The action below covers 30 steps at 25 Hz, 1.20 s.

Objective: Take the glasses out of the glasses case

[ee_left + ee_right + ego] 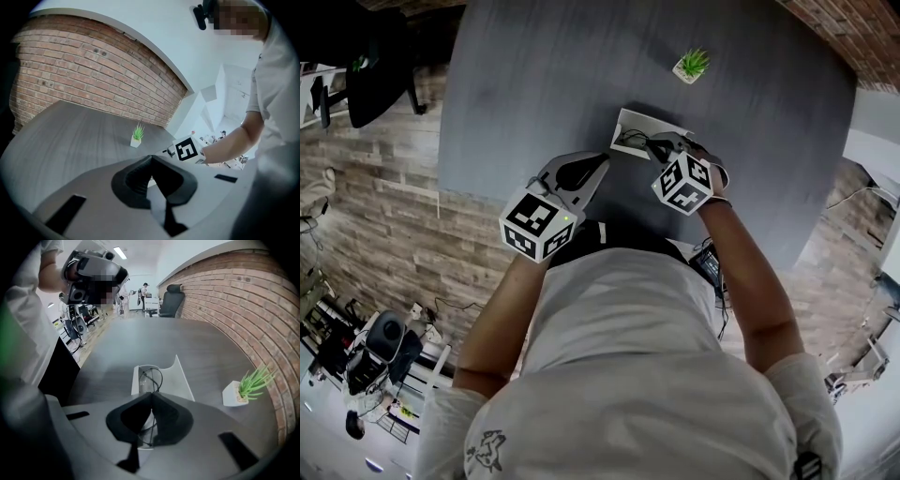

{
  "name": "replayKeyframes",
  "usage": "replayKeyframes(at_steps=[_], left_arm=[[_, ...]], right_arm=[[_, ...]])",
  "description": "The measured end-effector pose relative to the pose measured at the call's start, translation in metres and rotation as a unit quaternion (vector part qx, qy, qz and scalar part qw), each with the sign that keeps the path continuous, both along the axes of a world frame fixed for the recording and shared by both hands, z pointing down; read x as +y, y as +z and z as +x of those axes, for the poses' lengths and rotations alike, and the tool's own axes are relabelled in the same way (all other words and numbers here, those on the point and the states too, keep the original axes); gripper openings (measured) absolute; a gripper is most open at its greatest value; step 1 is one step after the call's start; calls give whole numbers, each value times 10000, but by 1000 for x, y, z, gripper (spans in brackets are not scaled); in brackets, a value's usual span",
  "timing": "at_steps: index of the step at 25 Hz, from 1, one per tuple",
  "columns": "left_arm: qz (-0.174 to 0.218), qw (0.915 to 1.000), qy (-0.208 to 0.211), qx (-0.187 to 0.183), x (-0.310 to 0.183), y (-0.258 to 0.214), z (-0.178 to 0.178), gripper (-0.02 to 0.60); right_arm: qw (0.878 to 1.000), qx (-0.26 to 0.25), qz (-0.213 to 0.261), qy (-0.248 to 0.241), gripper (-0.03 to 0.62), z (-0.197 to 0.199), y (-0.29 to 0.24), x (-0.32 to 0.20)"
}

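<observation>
**Two grippers clenched, one of them on the glasses in the open case**

Both lenses of the glasses (pixel 151 375) lie inside the white glasses case (pixel 180 378), which sits open on the grey table (pixel 534 75) close to the edge nearest us. The thin dark frame runs back under our right gripper (pixel 151 394). That gripper points steeply down into the case with its jaws clenched, and as far as we can see they are clenched on that frame. The glasses have not left the case. Its raised white flap stands along the right side of the glasses in the right gripper view.

In the head view our right gripper and its marker cube (pixel 682 183) cover the near end of the case, so only the far part of it shows there.

Our left gripper (pixel 151 158) is held above the table just left of the case and apart from it. Its jaws are pressed together with nothing between them.

Farther out, a small potted plant (pixel 692 65) in a white pot stands on the table beyond the case, well apart from it. A brick wall (pixel 225 291) runs along that side of the table, and a black office chair (pixel 169 298) stands at the far end. Wooden floor (pixel 375 216) shows to the left of the table.
</observation>
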<state>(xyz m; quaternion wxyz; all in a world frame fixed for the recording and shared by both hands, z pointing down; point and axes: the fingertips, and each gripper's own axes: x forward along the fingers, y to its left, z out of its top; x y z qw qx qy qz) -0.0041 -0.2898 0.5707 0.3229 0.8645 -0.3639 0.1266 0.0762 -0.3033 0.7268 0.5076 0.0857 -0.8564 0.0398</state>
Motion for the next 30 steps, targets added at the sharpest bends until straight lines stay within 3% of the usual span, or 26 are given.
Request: replayKeyframes(at_steps=[19,30], left_arm=[[568,9974,436,-10,42,-49,-25,11],[995,9922,745,46,74,-82,-48,11]], right_arm=[[9921,-512,640,955,12,-15,-88,21],[9746,-1128,872,1728,12,-25,-156,56]])
